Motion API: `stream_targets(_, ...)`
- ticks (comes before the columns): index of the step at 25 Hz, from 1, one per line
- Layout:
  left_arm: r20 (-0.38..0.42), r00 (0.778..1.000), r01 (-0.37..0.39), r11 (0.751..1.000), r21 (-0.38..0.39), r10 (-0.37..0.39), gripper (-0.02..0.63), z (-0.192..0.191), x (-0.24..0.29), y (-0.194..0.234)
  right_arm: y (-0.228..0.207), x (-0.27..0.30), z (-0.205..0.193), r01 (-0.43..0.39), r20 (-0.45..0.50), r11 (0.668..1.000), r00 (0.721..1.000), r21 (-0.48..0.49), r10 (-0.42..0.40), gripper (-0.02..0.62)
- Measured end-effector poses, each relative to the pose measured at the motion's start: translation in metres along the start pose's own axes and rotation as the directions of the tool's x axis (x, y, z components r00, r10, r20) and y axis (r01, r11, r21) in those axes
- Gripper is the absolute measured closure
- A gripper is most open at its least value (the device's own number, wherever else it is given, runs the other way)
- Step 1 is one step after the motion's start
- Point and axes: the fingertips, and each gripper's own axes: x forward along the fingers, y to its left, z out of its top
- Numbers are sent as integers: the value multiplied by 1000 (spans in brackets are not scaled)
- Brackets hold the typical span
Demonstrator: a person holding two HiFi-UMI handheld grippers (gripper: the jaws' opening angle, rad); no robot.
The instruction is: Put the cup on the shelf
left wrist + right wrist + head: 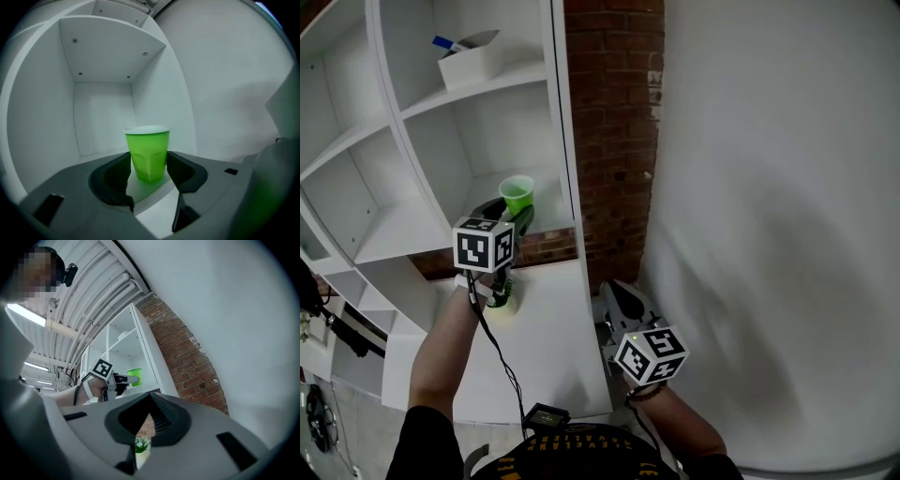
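Observation:
A green plastic cup (517, 195) stands upright in a compartment of the white shelf unit (551, 204), near its front edge. My left gripper (514, 216) reaches into that compartment. In the left gripper view the cup (147, 154) sits between the two pads, which flank its sides with no gap showing, and its base rests on the shelf board (140, 187). My right gripper (619, 292) hangs low beside the brick wall, its jaws (150, 398) shut on nothing. From there the cup (135, 376) and left gripper (126, 379) are visible in the distance.
A white box (469, 61) holding a blue pen sits one shelf higher. A brick column (614, 122) and a white wall (769, 187) close off the right side. Below the compartment a white cabinet top (548, 337) juts forward, with a small green plant (502, 300) under my left wrist.

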Motion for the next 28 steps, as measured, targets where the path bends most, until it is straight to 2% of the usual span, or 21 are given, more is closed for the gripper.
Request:
stream_targets(4, -65, 998, 17, 1000, -12, -18, 364, -3, 6, 0, -8, -2, 1, 2, 9, 1000, 1000, 20, -3, 589)
stream_targets(17, -154, 987, -54, 995, -79, 41, 364, -3, 14, 11, -16, 0, -14, -13, -3, 997, 1000, 82, 13, 589)
stream_targets(20, -149, 988, -47, 995, -88, 34, 362, -3, 14, 10, -12, 0, -16, -25, -4, 996, 1000, 84, 25, 589)
stream_targets(23, -102, 994, -45, 992, -120, 33, 362, -2, 10, 12, -7, -4, -17, -44, 8, 996, 999, 81, 44, 589)
stream_targets(28, -61, 997, -50, 990, -133, 43, 362, -1, 8, 12, -10, -11, -18, -27, 3, 996, 1000, 80, 27, 589)
